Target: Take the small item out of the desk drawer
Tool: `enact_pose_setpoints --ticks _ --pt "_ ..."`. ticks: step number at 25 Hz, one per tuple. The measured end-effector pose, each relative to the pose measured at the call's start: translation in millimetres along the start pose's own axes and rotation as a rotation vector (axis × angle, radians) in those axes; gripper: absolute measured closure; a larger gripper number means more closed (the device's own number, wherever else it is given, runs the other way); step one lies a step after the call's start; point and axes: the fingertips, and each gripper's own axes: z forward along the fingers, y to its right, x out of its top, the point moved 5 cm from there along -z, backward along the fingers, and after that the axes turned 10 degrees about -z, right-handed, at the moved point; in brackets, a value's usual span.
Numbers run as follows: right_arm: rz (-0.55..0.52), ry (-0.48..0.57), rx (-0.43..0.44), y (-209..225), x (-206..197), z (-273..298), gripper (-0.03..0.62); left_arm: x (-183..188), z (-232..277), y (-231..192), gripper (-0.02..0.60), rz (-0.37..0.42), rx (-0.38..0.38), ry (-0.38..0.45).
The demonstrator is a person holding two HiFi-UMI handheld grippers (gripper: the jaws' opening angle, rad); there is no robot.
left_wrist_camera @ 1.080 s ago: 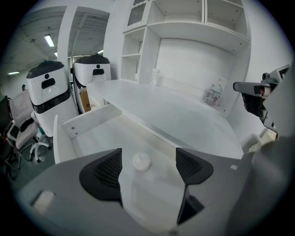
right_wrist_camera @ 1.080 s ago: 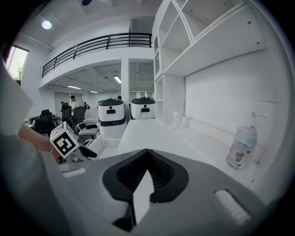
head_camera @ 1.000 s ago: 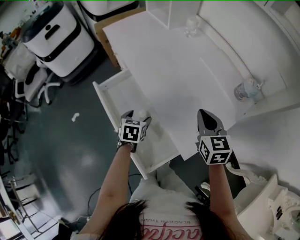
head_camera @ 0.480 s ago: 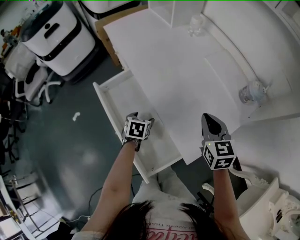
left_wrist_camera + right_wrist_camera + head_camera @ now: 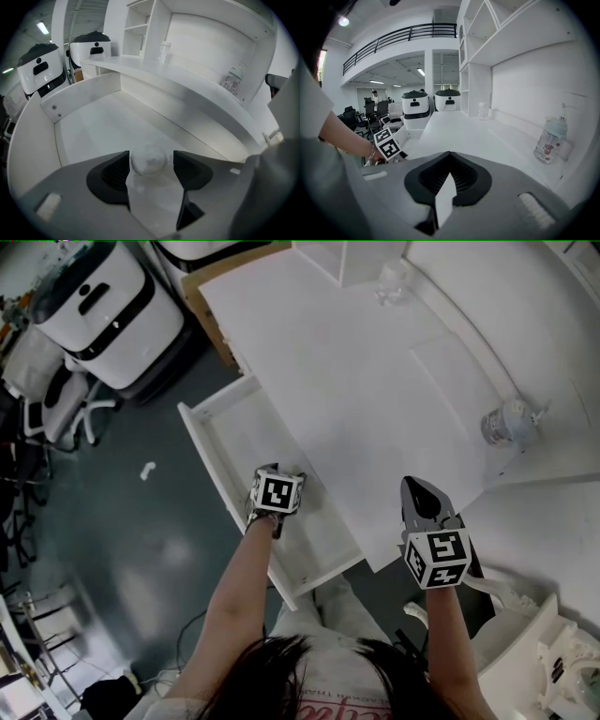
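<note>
White bench (image 5: 356, 381), drawer (image 5: 211, 432) standing open at its left side. The left gripper (image 5: 151, 165) reaches into the drawer, jaws closing round the small whitish ball (image 5: 149, 159) on the drawer floor — not yet clamped. The right gripper (image 5: 448, 176), jaws together and empty, hovers over the bench edge, clear of the work. The bench top overhangs just beside the ball; a bottle (image 5: 506, 423) stands well apart.

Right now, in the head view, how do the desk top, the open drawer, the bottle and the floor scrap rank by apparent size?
Largest to smallest:
1. desk top
2. open drawer
3. bottle
4. floor scrap
The floor lies farther away, so the scrap's real size is unsure.
</note>
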Motion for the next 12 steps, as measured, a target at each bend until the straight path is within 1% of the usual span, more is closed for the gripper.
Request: enact_pose_setpoints --ticks 1,6,10,12 --pt "0.000 -0.003 0.000 0 -1 0 0.592 0 1 0 0.277 0.002 0.006 0.005" --pt "0.002 -0.014 0.003 0 -5 2 0.592 5 3 -3 0.370 0.021 0.038 0.048" --pt "0.004 -0.017 0.009 -2 -7 5 0.592 11 2 -1 0.379 0.043 0.031 0.085" --pt "0.004 -0.016 0.011 -3 -6 6 0.592 6 3 -2 0.382 0.030 0.034 0.062"
